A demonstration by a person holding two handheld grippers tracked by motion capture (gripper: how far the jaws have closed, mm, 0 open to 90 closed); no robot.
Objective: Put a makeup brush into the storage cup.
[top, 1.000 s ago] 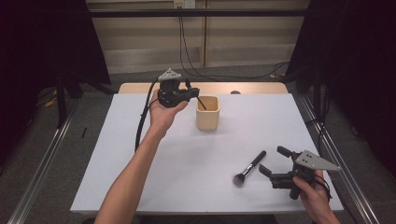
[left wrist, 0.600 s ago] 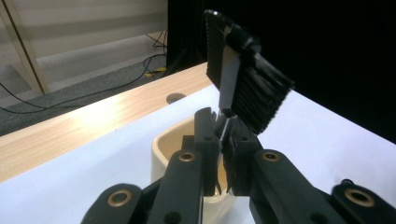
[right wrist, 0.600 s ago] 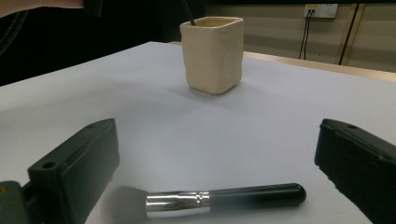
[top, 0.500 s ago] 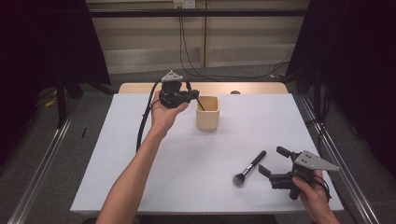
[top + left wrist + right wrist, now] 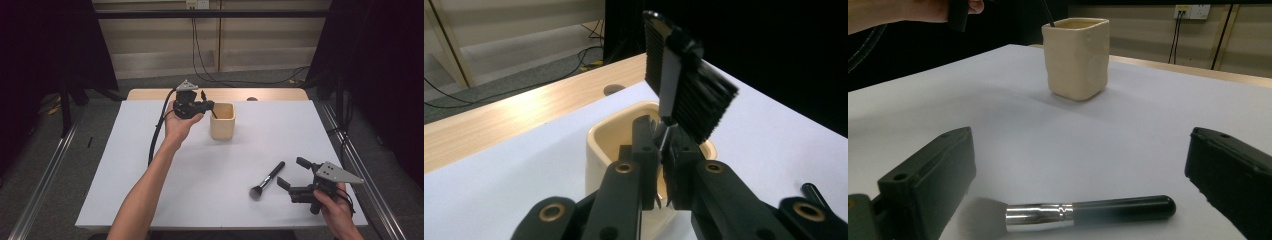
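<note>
White table [image 5: 125, 165] bears an unlabelled cream cup [image 5: 222, 121] and makeup brush [image 5: 267, 179].

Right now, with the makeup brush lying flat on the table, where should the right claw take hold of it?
Grip the black handle of the makeup brush near its middle, coming down from above. It lies flat between the open jaws of the right claw, and the handle is slim and rigid, unlike the soft bristles.

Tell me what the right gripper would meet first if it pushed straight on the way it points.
Most likely the makeup brush, lying crosswise on the table just ahead of the open right gripper. The cream cup stands well beyond.
</note>
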